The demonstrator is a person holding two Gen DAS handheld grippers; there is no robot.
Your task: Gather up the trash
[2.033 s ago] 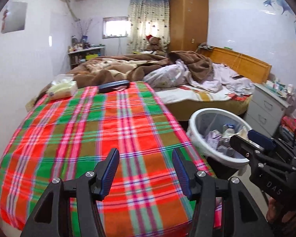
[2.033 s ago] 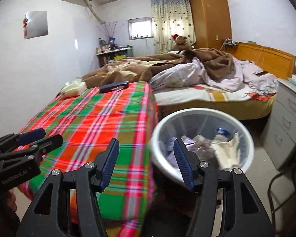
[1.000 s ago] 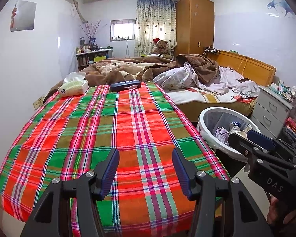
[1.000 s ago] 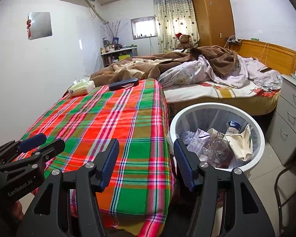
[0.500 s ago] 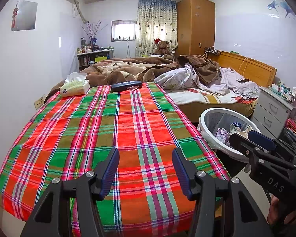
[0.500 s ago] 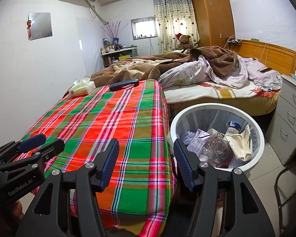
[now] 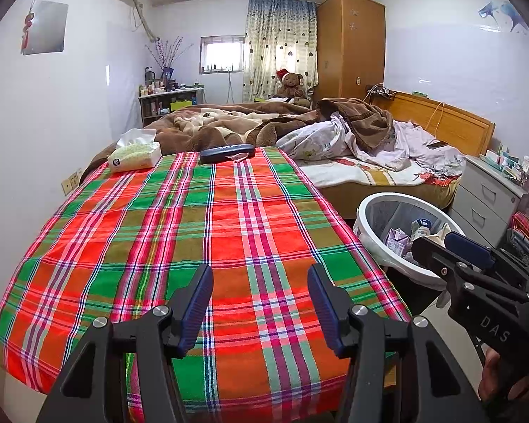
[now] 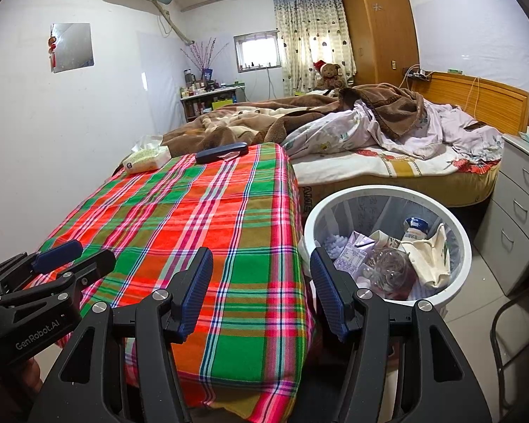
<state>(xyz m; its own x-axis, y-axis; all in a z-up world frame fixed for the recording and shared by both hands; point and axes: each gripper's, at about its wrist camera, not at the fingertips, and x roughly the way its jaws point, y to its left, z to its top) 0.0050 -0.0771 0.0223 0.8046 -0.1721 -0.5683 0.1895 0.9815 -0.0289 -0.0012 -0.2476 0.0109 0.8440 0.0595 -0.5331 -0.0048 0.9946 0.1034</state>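
Observation:
A white trash basket (image 8: 455,225) stands on the floor right of the plaid-covered table (image 8: 201,218); it also shows in the left wrist view (image 7: 366,211). It holds a purple carton (image 8: 352,252), a crumpled clear bottle (image 8: 388,271), a white bag (image 8: 430,257) and a small bottle (image 8: 414,227). My left gripper (image 7: 259,303) is open and empty above the table's near edge (image 7: 229,370). My right gripper (image 8: 261,292) is open and empty, over the table's right corner beside the basket.
A tissue pack (image 7: 134,155) and a dark glasses case (image 7: 225,151) lie at the table's far end. An unmade bed (image 8: 370,130) lies behind. A grey drawer unit (image 8: 518,204) stands right of the basket. A wall runs along the left.
Both grippers have drawn back and up from the table and basket over two seconds. In the last half second almost nothing has moved. Both stay open.

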